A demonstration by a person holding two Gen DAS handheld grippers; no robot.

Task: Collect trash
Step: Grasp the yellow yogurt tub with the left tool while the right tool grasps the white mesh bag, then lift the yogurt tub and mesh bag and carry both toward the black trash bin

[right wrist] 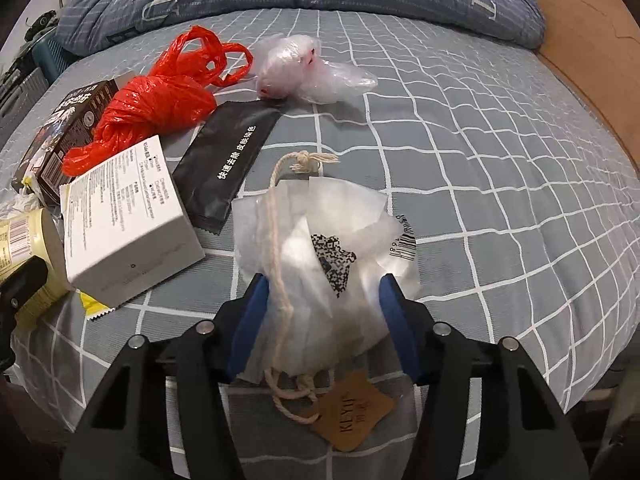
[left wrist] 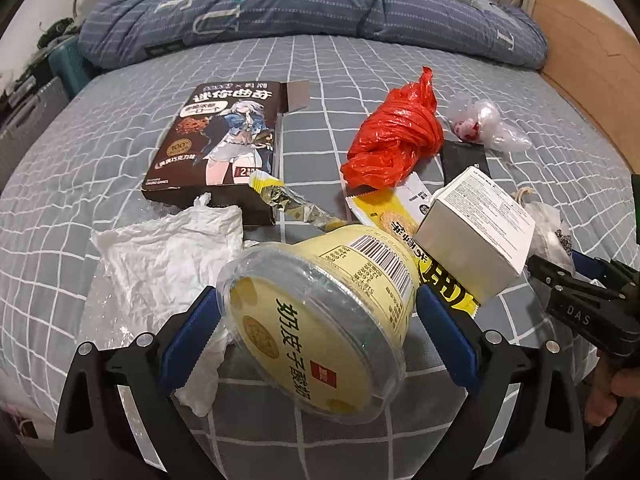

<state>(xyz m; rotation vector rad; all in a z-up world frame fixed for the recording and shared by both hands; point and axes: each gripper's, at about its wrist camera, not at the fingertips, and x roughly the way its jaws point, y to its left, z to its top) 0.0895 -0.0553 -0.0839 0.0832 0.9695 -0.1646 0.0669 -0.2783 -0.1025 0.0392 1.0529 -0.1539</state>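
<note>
My left gripper [left wrist: 316, 316] has its blue pads on either side of the yellow lidded cup [left wrist: 320, 320], which lies tipped on its side; the pads look pressed against its wall, so I read that as a grip. My right gripper [right wrist: 324, 324] has its jaws clamped on the white drawstring pouch [right wrist: 320, 264], the fabric bunched between the pads, its cord and brown paper tag [right wrist: 348, 412] trailing toward me. No earlier view is at hand, so I judge only from how things sit.

Both pieces lie on the grey checked bed [right wrist: 500, 184], near its front edge. Just beyond the cup sit the crumpled white tissue [left wrist: 160, 252], a foil wrapper [left wrist: 296, 208] and the dark snack box [left wrist: 224, 144]. Between my two grippers are the white carton [right wrist: 128, 224] and a yellow sachet [left wrist: 384, 212]; farther toward the folded quilt [left wrist: 304, 4] lie the black sachet [right wrist: 228, 160], the red plastic bag [right wrist: 156, 108] and the clear plastic bag [right wrist: 308, 68].

I judge the step to be the pickup, both hands loaded. Next I'd lift straight up, keeping the cup from rolling out and the pouch's cord clear of the carton. No bin is in view, so I cannot tell where to carry them.
</note>
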